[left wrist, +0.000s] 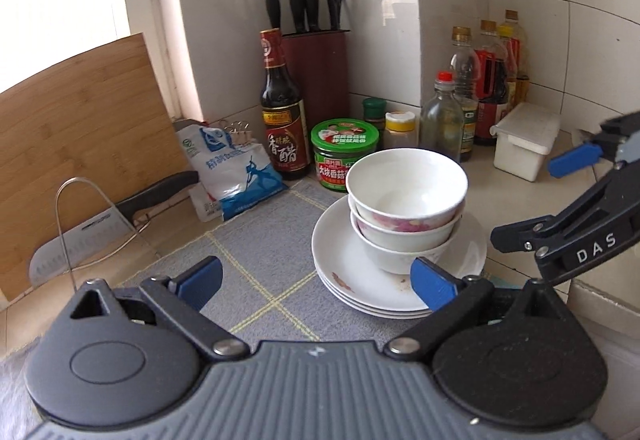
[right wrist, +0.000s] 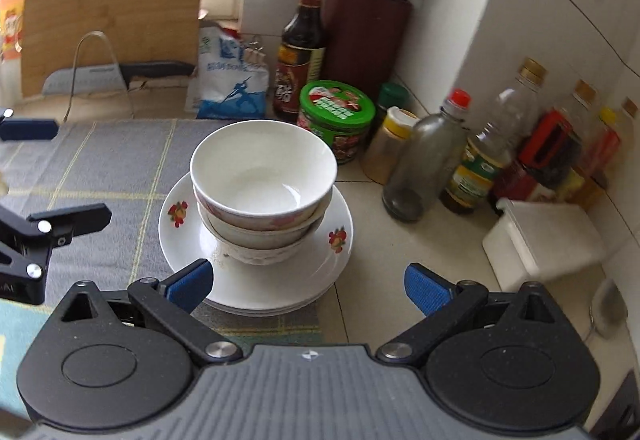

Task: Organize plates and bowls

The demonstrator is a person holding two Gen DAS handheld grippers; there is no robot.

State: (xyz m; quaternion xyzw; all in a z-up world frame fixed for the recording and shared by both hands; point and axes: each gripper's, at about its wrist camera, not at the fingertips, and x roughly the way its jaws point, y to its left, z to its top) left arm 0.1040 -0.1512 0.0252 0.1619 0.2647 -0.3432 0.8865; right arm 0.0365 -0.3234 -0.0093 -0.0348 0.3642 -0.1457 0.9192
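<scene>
Three white bowls (left wrist: 406, 196) (right wrist: 264, 180) sit nested on a stack of white plates (left wrist: 344, 260) (right wrist: 182, 236) with fruit prints. The stack rests partly on a grey checked mat (left wrist: 256, 240) (right wrist: 116, 176), partly on the tiled counter. My left gripper (left wrist: 316, 286) is open just in front of the plates, nothing between its blue pads. My right gripper (right wrist: 308, 288) is also open at the plates' near rim, holding nothing. In the left wrist view the right gripper's fingers (left wrist: 574, 160) show at the right edge. In the right wrist view the left gripper's fingers (right wrist: 28, 130) show at the left edge.
Behind the stack stand a green-lidded jar (left wrist: 344, 148) (right wrist: 338, 116), a dark vinegar bottle (left wrist: 282, 108) (right wrist: 300, 48), a knife block (left wrist: 316, 68), a salt bag (left wrist: 232, 172) and spice jars. Oil bottles (right wrist: 492, 156) and a white box (right wrist: 548, 244) line the right wall. A cutting board (left wrist: 80, 128) and cleaver (left wrist: 80, 240) stand left.
</scene>
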